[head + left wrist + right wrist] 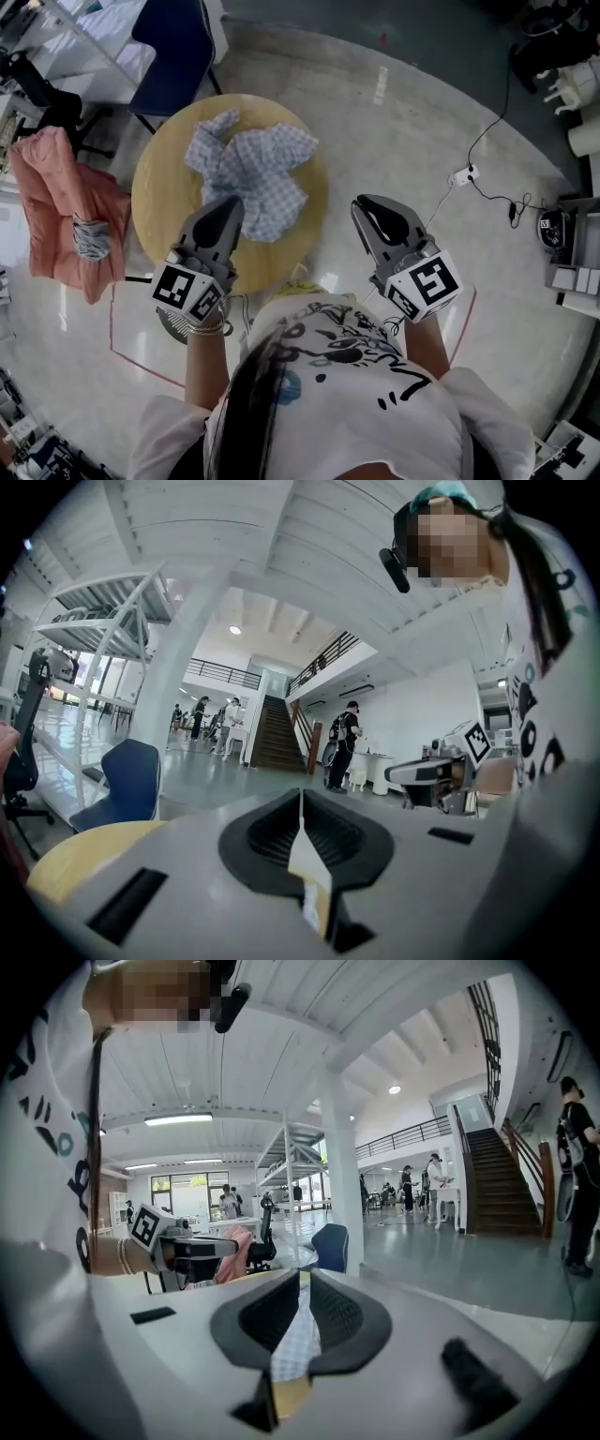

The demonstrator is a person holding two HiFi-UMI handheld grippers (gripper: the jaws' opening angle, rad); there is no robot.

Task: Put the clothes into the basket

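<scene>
A crumpled blue-and-white checked shirt (251, 169) lies on the round yellow table (164, 197). My left gripper (228, 208) hovers over the shirt's near edge, jaws shut and empty; the left gripper view shows them pressed together (302, 799). My right gripper (367, 208) hangs above the floor to the right of the table, also shut with nothing in it (302, 1283). Through its narrow slit the checked shirt (298, 1335) shows beyond the jaws. A pale round ribbed thing (172, 325), perhaps the basket, sits on the floor under my left hand, mostly hidden.
A pink garment (58, 202) hangs over a chair left of the table. A blue chair (173, 52) stands behind the table. A white power strip with a cable (463, 174) lies on the floor to the right. Several people stand far off by a staircase (277, 733).
</scene>
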